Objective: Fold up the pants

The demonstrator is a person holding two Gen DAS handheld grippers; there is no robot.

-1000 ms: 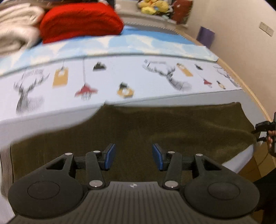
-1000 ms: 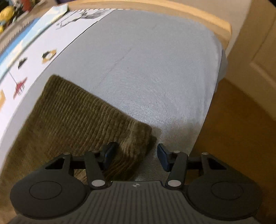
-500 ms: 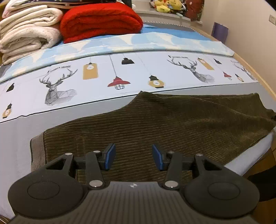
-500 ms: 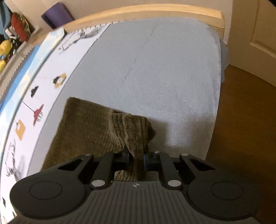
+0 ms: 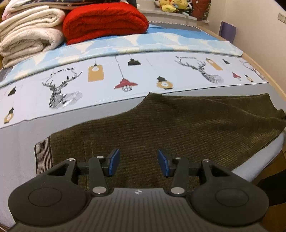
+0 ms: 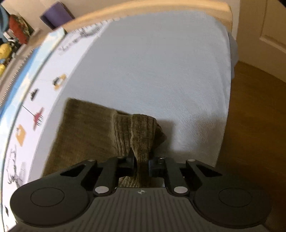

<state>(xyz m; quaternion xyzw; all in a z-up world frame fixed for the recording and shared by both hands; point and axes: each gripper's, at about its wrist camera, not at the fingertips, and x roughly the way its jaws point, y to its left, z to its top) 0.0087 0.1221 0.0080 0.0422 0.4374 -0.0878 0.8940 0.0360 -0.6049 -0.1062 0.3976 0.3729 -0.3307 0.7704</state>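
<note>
The olive corduroy pants [image 5: 178, 128] lie flat along the near edge of the bed [image 6: 160, 62], on its grey sheet. Beyond the pants, a printed coverlet [image 5: 107, 78] crosses the bed; further back sit a red blanket [image 5: 105, 21] and cream blankets [image 5: 28, 41], well apart from the pants. No item rests on the pants. Grey sheet lies bare past the pants' leg end, up to the wooden bed frame [image 6: 143, 10]. The left gripper [image 5: 137, 161] hovers over the waist end, jaws half open, holding nothing. The right gripper [image 6: 141, 163] has just closed and now pinches the bunched leg hem.
</note>
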